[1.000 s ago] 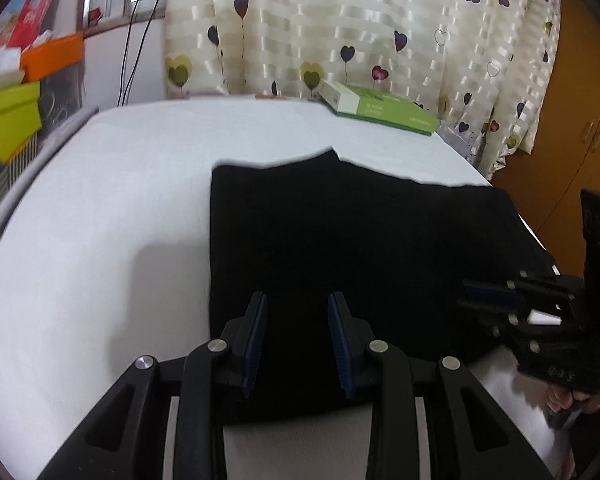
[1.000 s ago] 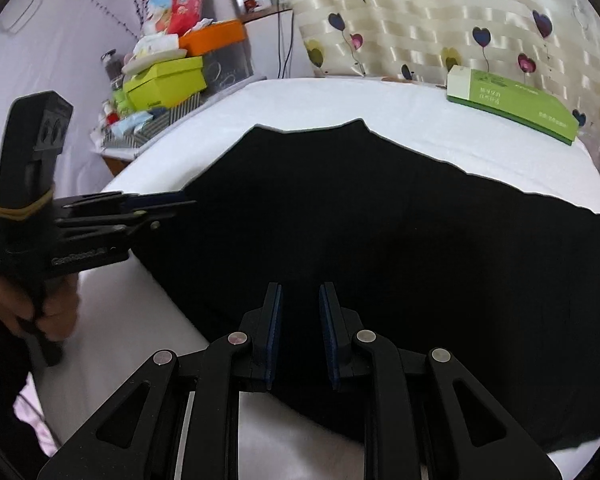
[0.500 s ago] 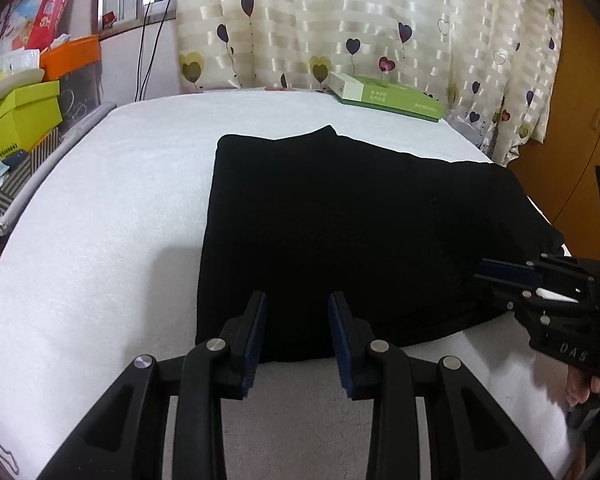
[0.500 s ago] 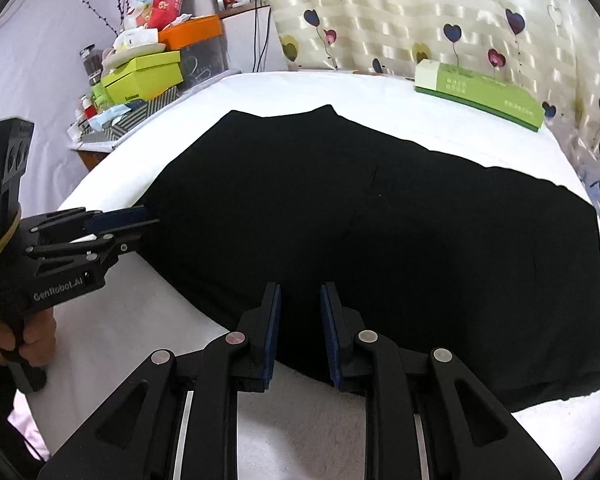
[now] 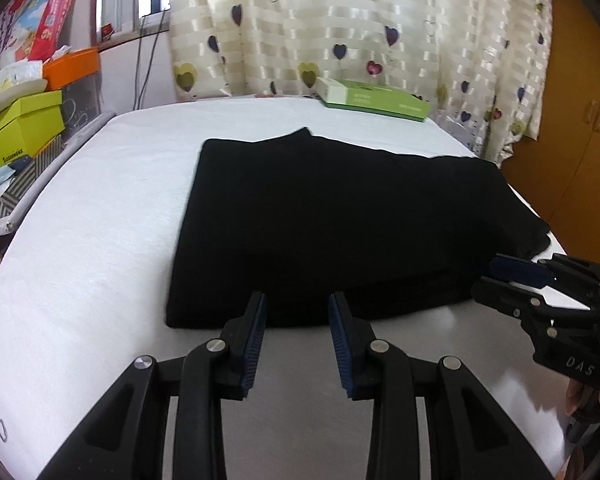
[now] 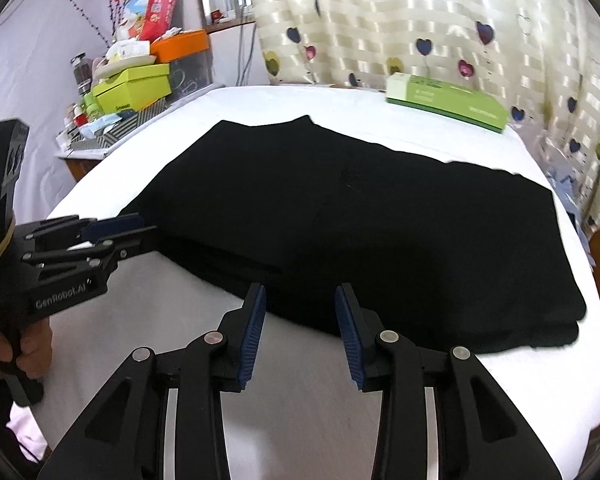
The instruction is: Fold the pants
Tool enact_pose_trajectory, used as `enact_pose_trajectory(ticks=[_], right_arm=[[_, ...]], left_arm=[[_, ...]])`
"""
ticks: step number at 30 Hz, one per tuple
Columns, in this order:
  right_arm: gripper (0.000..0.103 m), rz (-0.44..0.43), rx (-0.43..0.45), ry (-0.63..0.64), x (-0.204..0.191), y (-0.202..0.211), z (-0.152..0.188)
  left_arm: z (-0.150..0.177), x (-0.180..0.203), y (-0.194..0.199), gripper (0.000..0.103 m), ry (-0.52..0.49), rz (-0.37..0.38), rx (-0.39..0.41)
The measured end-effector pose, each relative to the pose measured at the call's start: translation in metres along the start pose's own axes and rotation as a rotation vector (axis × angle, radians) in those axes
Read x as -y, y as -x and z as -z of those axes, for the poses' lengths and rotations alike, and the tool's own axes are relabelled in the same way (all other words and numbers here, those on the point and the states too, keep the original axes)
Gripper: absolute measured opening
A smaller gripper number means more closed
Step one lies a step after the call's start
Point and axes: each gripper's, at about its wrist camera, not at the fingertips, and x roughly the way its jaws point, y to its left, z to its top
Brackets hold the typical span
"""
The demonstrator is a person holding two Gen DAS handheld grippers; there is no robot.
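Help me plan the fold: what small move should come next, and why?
Probably ease both open grippers, left gripper and right gripper, forward onto the near edge of the black pants and pinch it: neither holds cloth, and the pants lie flat.

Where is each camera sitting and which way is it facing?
Left wrist: sits on the left tool, looks forward over the near edge of the black pants toward the curtain; its own open fingers show, the right tool enters from the right.
Right wrist: sits on the right tool, faces the same way from further right; its open fingers show, with the left tool and a hand at left.
Both share the pants, white table, green box and curtain.
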Motion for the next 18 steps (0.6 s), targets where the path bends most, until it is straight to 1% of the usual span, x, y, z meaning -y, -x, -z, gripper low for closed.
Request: enact_pose_trajectory(ticks=[9,14,16,18], right_arm=[[0.039,0.041,0.032,-0.064,0.024,0.024,0.012],[0.039,0.053,0.034,-0.091,0.036,0.029,0.019],[0.039,0.042,0.026,-0.109,0.042,0.031,0.020],[0.039,0.055,0.029,-0.128,0.049,0.036,0.021]], left_arm=[[0.003,0.023,0.001,0.034,-0.052,0.001,-0.011],[0.005,0.026,0.001,0.034,-0.046,-0.002,-0.018],[0.007,0.027,-0.002,0.034,-0.032,0.014,-0.037],[0.007,0.028,-0.006,0.034,-0.024,0.009,-0.061]])
